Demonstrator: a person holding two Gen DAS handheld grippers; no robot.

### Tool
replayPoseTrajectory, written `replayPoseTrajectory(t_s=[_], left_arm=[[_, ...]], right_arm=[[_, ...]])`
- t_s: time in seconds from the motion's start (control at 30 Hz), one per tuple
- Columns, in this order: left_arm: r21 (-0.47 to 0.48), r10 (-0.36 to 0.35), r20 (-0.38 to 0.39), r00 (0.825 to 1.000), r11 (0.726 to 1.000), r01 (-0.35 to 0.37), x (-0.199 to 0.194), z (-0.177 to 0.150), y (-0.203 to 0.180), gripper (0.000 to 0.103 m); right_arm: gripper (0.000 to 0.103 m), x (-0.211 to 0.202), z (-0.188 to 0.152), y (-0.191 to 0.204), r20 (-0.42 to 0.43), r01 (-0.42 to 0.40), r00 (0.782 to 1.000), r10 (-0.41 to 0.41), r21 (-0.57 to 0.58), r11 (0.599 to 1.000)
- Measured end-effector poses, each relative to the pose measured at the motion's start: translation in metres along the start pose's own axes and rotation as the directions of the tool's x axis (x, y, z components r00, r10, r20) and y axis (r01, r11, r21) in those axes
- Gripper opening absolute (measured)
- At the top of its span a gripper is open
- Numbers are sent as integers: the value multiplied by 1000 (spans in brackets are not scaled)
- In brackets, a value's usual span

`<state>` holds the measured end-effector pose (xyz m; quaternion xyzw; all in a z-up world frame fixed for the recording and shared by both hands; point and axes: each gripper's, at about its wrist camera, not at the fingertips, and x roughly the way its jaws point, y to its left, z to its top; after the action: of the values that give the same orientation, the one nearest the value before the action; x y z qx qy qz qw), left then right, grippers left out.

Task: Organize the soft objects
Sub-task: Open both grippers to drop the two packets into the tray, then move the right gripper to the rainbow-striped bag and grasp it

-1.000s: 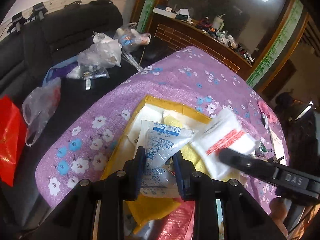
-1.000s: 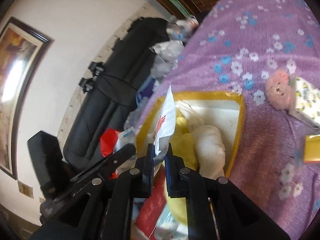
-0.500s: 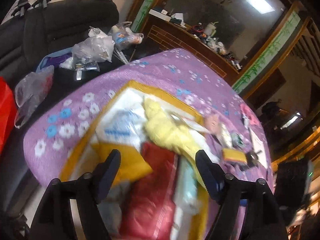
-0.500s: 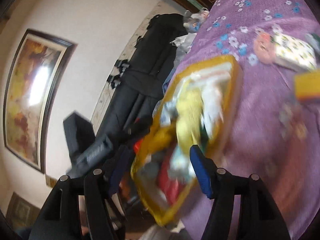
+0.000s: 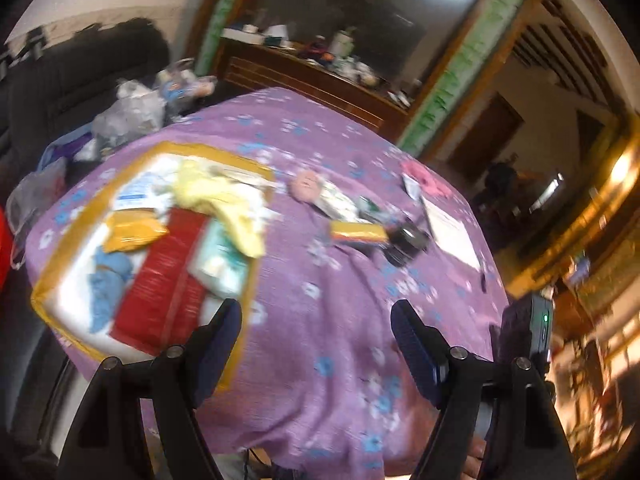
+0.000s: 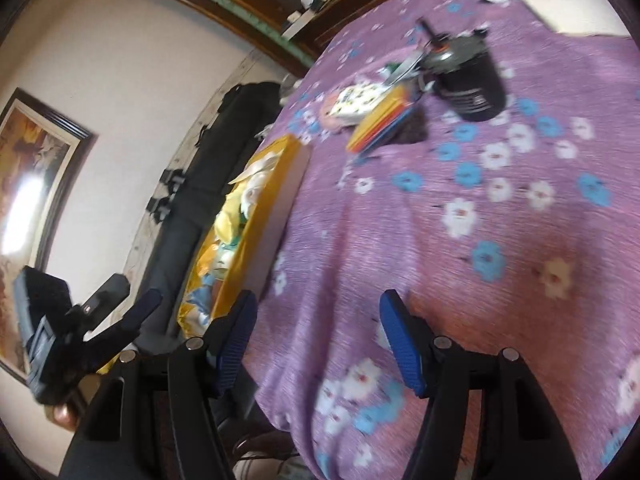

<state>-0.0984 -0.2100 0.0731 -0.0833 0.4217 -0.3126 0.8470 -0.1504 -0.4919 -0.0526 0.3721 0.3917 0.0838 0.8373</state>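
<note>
Left gripper point(image 5: 316, 344): I see its jaws spread wide, nothing between them.
Right gripper point(image 6: 318, 340): jaws apart, empty too.
Done: yellow tray point(image 5: 60, 248), left of frame, already holds packets and cloths.
Left: pink cloth point(image 5: 426, 178) upper right, round pink pad point(image 5: 306, 186) beside the tray.

Motion smears my left view; print on the red packet point(image 5: 168, 276) is unreadable; the yellow tray point(image 6: 256, 220) wall hides its contents.
</note>
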Motion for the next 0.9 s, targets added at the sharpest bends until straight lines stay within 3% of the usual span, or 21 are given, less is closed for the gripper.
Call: replayPoseTrajectory(t_s=[0.23,0.53,0.9], left_arm=[[56,-32,-20,999,998,33,3,-11,-29,80],[55,-31,-47,998,998,34,15,-11,-37,80],[-18,-2,-93,996,1000,1,54,2,-19,90]], right_arm=[[63,-12,-5,-7,42,44,998,-45,39,998],[64,-25,1,-11,79,30,996,-33,36,999],[67,-2,29,-12,76,27,997,-29,35,999]])
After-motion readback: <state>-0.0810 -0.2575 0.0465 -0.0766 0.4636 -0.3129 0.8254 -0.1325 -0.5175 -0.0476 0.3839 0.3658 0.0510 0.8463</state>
